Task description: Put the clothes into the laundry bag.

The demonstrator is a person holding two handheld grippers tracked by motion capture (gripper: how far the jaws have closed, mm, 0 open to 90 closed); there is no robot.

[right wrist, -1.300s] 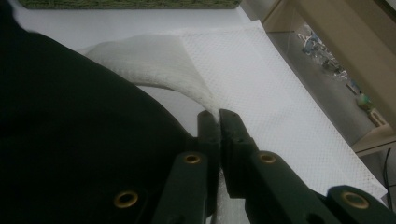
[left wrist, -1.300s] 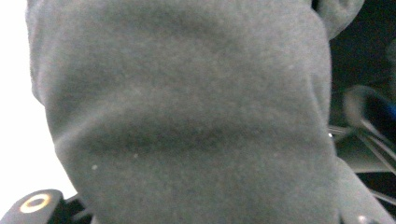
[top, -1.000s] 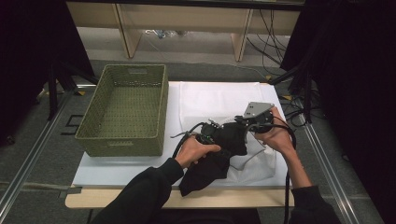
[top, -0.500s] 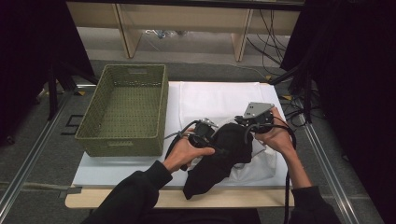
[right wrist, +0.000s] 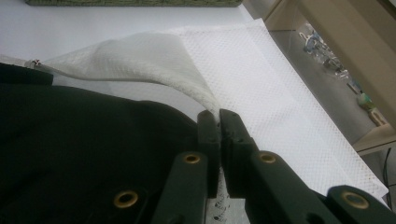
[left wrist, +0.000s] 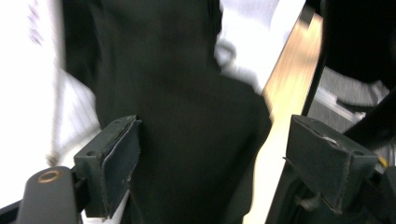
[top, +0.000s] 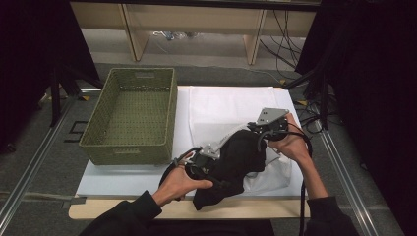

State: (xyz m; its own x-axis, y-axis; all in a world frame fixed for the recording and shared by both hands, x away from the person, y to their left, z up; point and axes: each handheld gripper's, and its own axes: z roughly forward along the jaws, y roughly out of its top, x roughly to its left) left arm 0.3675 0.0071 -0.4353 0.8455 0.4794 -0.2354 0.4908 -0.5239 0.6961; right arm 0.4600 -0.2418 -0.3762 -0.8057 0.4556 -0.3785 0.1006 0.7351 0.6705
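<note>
Right hand-held gripper (right wrist: pixel 218 116), centre-right of high view, pinches white mesh laundry bag's (right wrist: pixel 280 93) edge; left hand-held gripper (left wrist: pixel 233 154) jaws just opened wide w/ black fabric garment (top: pixel 236 160) between, untouched.

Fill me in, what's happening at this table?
A person with a gripper in each hand is stuffing a black cloth garment into a white mesh laundry bag. The right gripper is shut on the bag's lifted edge, holding the mouth open. The left gripper has just been opening; its jaws stand wide apart on either side of the garment, not pressing it. Part of the garment hangs over the table's near edge. A green woven basket sits to the left.
</note>
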